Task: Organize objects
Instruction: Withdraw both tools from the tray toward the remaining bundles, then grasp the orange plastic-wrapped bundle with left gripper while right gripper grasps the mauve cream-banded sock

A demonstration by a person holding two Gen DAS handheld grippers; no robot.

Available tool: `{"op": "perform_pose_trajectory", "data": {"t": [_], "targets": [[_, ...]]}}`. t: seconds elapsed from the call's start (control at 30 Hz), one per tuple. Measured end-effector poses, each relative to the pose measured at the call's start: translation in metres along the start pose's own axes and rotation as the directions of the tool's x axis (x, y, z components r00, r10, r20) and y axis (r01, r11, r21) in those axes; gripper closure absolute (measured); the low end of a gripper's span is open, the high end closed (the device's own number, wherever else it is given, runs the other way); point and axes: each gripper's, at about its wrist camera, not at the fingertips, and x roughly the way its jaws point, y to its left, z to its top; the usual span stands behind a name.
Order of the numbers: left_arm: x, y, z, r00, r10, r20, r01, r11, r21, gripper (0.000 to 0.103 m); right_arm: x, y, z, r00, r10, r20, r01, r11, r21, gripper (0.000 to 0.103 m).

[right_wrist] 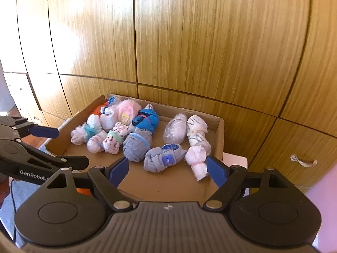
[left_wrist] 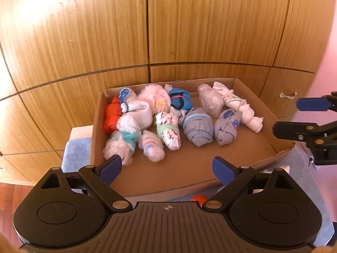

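Your left gripper (left_wrist: 166, 169) hangs with its jaws spread wide and nothing between them, low in the frame over the near edge of the cardboard box (left_wrist: 280, 130). The rolled sock bundles (left_wrist: 164, 118) lie above it in the picture, clustered toward the box's far wall; the nearest ones — a pale bundle tied with teal yarn (left_wrist: 121, 144) and a pink-and-blue striped roll (left_wrist: 152, 148) — sit just above the left fingertip, close but not touching. A red bundle (left_wrist: 111, 116) lies at the far left of the cluster.

Your right gripper (right_wrist: 167, 168) is also wide apart and empty, at lower centre of its own view. Just above it lie a grey roll with blue patches (right_wrist: 163, 157) and a white-and-pink roll (right_wrist: 198, 158), whose lower end lies just beside the right fingertip — whether they touch is unclear. In the left view, the right gripper enters at the right edge of the frame, beside the box's right wall.
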Motion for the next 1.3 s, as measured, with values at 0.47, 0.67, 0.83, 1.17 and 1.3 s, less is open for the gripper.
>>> {"op": "perform_pose_trajectory", "data": {"t": [0.47,0.67,0.83,1.17,1.3], "targets": [[0.000,-0.019,-0.074,0.994,-0.080,0.072,0.068,0.986,0.153,0.007,-0.007,0.004,-0.099,1.000,0.016,0.026,-0.020,0.990,0.139,0.037],[0.016,-0.026,-0.077,0.992,-0.114,0.054,0.103,0.979,0.174,0.008,0.001,0.008,-0.106,0.998,0.047,0.031,-0.051,0.988,0.146,0.048],[0.024,-0.029,-0.081,0.992,-0.122,0.043,0.112,0.974,0.197,0.009,0.011,0.010,-0.108,0.996,0.081,0.024,-0.084,0.985,0.148,0.069],[0.024,-0.025,-0.081,0.982,-0.184,0.032,0.175,0.966,0.189,0.028,-0.005,0.012,-0.115,0.989,0.134,0.063,-0.142,0.978,0.150,0.084],[0.020,-0.026,-0.083,0.983,-0.176,0.054,0.162,0.966,0.202,0.025,-0.028,0.014,-0.129,0.988,0.141,0.063,-0.149,0.978,0.147,0.084]]}}
